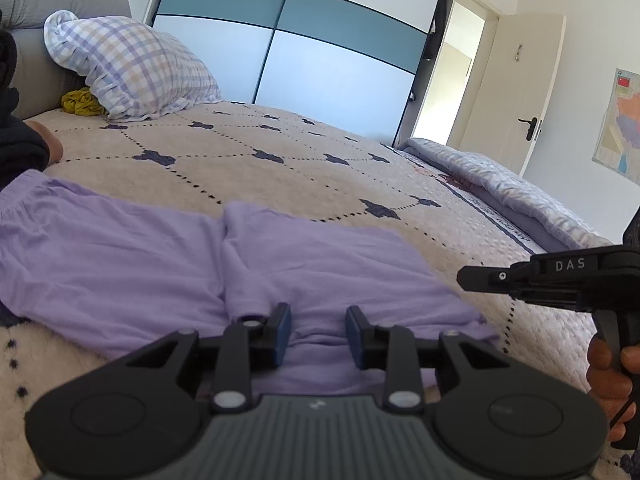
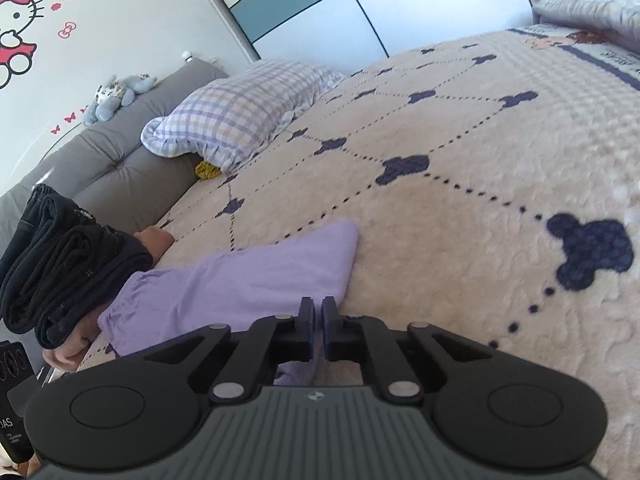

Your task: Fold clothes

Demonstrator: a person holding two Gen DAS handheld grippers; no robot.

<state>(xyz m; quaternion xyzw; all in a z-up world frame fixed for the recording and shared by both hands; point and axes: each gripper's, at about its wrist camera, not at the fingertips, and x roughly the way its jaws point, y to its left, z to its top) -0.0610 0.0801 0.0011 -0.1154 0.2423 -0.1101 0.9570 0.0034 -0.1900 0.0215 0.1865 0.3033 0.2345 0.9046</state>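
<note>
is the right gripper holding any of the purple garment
No, the right gripper has its jaws closed together with nothing pinched between them, above the edge of the purple garment lying flat on the bedspread.

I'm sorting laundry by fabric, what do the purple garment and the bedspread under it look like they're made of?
Purple garment: thin matte knit, probably cotton jersey; it lies flat with soft creases. Bedspread: thick fuzzy fleece or plush, judging by its nubby pile.

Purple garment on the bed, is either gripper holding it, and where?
Neither, it seems. The right gripper is shut on nothing; the left gripper stands open over the near edge of the purple garment.
</note>
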